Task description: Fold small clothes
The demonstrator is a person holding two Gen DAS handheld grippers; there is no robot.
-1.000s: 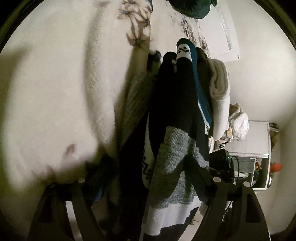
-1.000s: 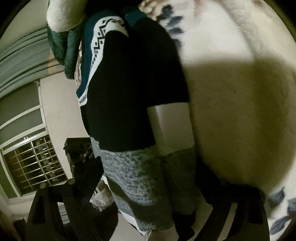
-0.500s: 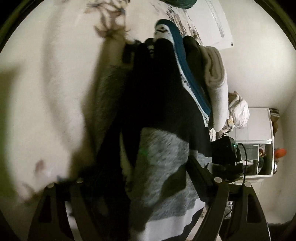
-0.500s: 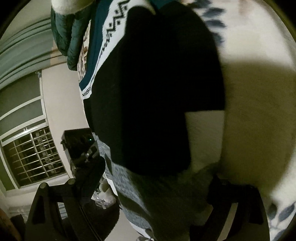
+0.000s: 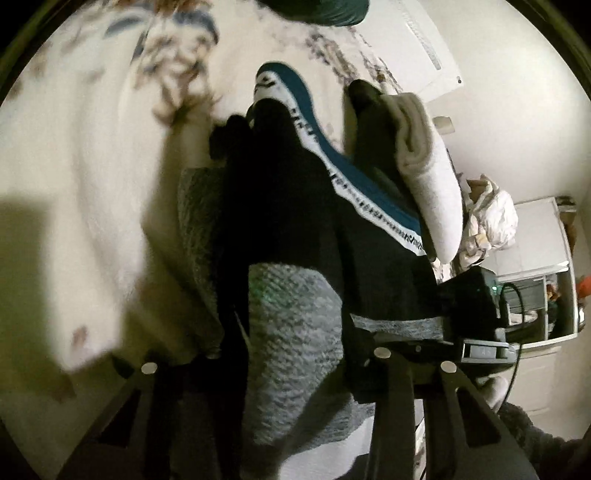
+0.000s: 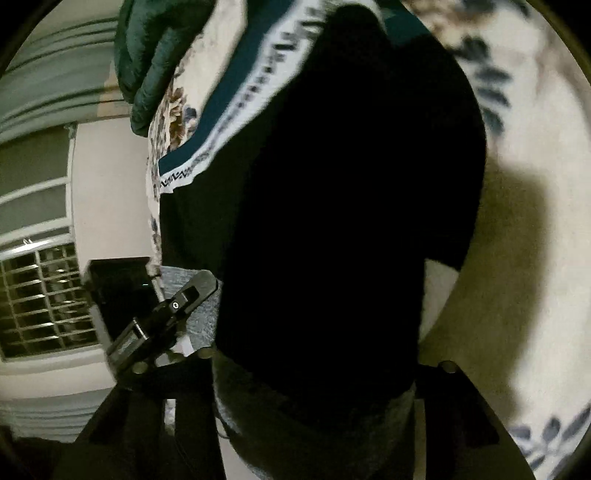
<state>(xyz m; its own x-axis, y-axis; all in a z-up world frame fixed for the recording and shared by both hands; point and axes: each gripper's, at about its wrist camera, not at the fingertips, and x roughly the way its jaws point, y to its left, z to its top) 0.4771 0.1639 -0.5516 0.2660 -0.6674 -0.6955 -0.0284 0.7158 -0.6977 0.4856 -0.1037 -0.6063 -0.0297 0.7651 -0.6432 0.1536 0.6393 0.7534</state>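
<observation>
Left wrist view, from left to right: a cream fleece blanket printed with blurred brown and blue flowers fills the left half, with a dark shadow across its lower part; in the middle hangs a sock, black along its upper length, speckled grey lower down, with a white band near the bottom edge; the left gripper frames it from below, its two dark fingers spread to either side with the grey cloth passing between them, but whether they pinch the cloth I cannot tell; just right of the black part runs a teal and white patterned sock, and touching that a folded cream sock; a dark green garment lies at the top edge; at far right stands a white cabinet with a crumpled white bag beside it.

Right wrist view, from left to right: a barred window and pale wall; the dark green garment at upper left; the other gripper's black finger touching the grey cuff; the teal patterned sock; the black sock filling the centre, draped between the fingers of the right gripper, whose grip I cannot tell; the flowered blanket at right.
</observation>
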